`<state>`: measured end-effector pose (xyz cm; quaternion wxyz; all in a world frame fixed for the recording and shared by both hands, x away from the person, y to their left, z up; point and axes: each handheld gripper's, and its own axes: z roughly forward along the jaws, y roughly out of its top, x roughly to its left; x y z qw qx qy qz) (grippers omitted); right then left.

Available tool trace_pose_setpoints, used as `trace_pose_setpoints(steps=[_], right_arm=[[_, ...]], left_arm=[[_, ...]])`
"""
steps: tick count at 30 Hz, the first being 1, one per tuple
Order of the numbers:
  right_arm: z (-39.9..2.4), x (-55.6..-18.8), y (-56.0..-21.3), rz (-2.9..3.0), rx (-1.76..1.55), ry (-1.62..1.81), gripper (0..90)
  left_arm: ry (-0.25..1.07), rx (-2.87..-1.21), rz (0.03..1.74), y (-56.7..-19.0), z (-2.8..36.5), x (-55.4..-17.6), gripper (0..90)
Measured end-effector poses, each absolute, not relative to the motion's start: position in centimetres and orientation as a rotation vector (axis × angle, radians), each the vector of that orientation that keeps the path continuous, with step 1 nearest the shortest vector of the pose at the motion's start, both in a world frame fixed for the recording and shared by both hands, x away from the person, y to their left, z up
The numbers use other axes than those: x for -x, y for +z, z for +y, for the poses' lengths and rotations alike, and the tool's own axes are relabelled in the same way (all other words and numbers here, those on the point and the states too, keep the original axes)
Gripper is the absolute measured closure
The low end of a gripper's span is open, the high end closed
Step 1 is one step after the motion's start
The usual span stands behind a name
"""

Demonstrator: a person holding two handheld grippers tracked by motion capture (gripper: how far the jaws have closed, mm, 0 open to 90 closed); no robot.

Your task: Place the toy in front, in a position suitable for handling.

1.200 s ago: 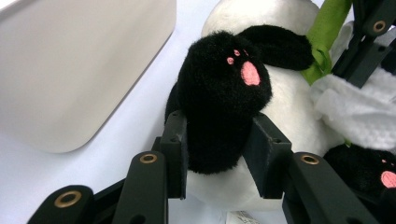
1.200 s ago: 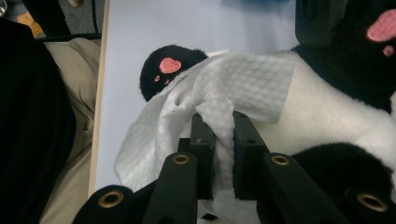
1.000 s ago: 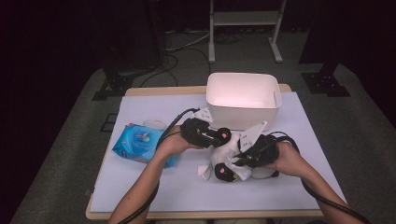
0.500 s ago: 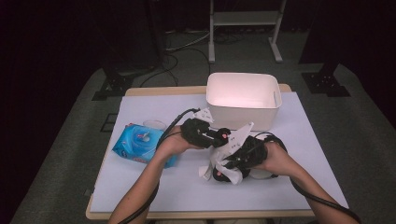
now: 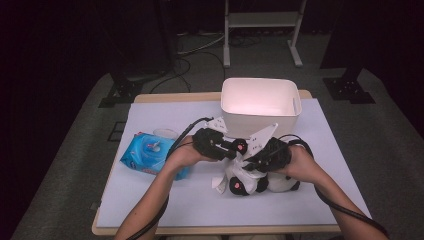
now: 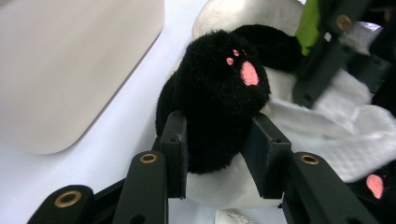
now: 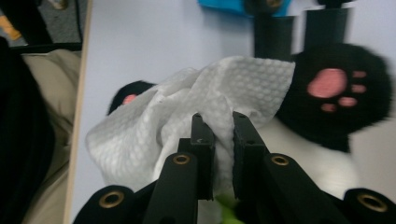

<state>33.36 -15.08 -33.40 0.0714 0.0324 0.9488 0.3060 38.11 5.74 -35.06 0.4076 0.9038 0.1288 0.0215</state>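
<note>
The plush toy (image 5: 260, 181) lies on the worktop (image 5: 165, 200) before the white tub (image 5: 260, 102). Left hand-held gripper (image 6: 219, 144) is clenched on its black paw (image 6: 219, 98); right hand-held gripper (image 7: 218, 140) pinches a white wipe (image 7: 187, 116) (bunched). Advise holding the paw firmly and wiping with short, light strokes.

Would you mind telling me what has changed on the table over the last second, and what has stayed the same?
The right gripper, shut on the white wipe, has shifted left across the plush toy, closer to the left gripper; the wipe moved with it. The left gripper stayed clamped on the toy's black paw. Nothing was let go. The white bin and blue wipe pack stayed put.
</note>
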Motion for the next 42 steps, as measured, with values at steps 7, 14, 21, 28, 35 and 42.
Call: trace_pose_setpoints(steps=[7, 14, 21, 28, 35, 42], right_arm=[[-16.0, -34.4, -32.6, 2.819, -0.154, 0.918, 80.5], [-17.4, -35.2, -32.2, 2.802, -0.215, 0.923, 80.6], [-18.8, -36.4, -31.7, 2.769, -0.286, 0.937, 80.7], [-20.5, -37.2, -32.1, 2.783, -0.367, 0.928, 80.6], [-20.6, -36.7, -33.0, 2.822, -0.355, 0.956, 80.7], [-19.9, -36.0, -33.2, 2.830, -0.319, 0.947, 80.9]], left_arm=[[0.038, -2.269, 0.315, -35.1, 6.0, -38.0, 62.6], [0.029, -2.261, 0.319, -35.1, 6.1, -37.8, 62.6], [0.024, -2.260, 0.302, -35.0, 6.2, -37.5, 62.8], [0.014, -2.256, 0.296, -35.0, 6.3, -37.4, 62.6], [-0.032, -2.266, 0.333, -35.2, 5.8, -37.4, 51.6], [-0.034, -2.320, 0.362, -35.2, 4.1, -36.9, 32.4]])
